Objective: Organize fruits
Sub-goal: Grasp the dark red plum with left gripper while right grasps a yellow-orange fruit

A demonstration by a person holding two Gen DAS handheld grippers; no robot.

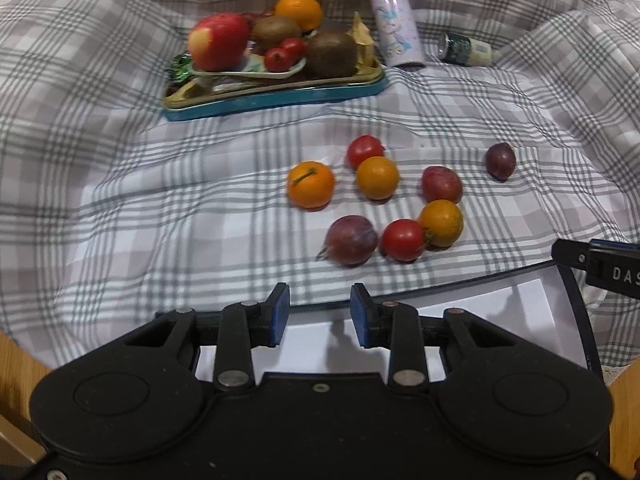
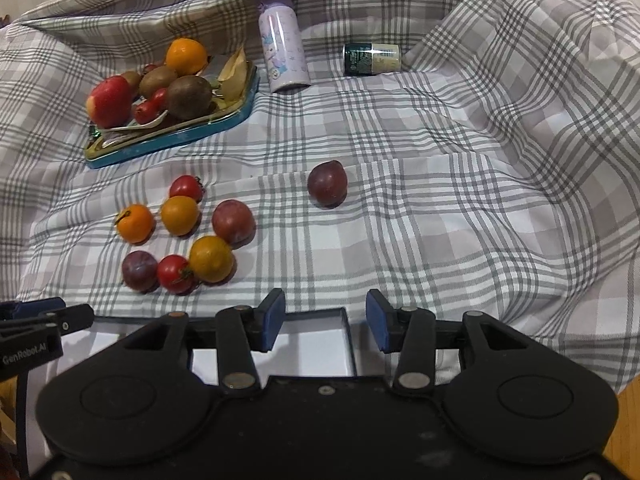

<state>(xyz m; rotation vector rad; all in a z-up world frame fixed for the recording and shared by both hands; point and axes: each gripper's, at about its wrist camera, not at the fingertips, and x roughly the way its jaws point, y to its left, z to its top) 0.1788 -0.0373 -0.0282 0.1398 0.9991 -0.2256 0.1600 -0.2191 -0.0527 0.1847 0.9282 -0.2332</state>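
Left gripper [image 1: 319, 316] and right gripper [image 2: 325, 320]: jaws apart, nothing held, both hovering over a white-lined box [image 2: 280, 354] at the near edge of the checked cloth [image 2: 440, 220]. Box looks empty, so sorting seems unstarted.

Beyond it, seven loose fruits [image 1: 400, 240] cluster mid-cloth; one plum [image 2: 327, 183] sits apart toward the right.

A fruit-laden blue tray [image 1: 280, 98] lies toward the far left edge, with a patterned bottle [image 1: 396, 28] and small jar [image 1: 464, 50] beside it. Nothing blocks the reach.
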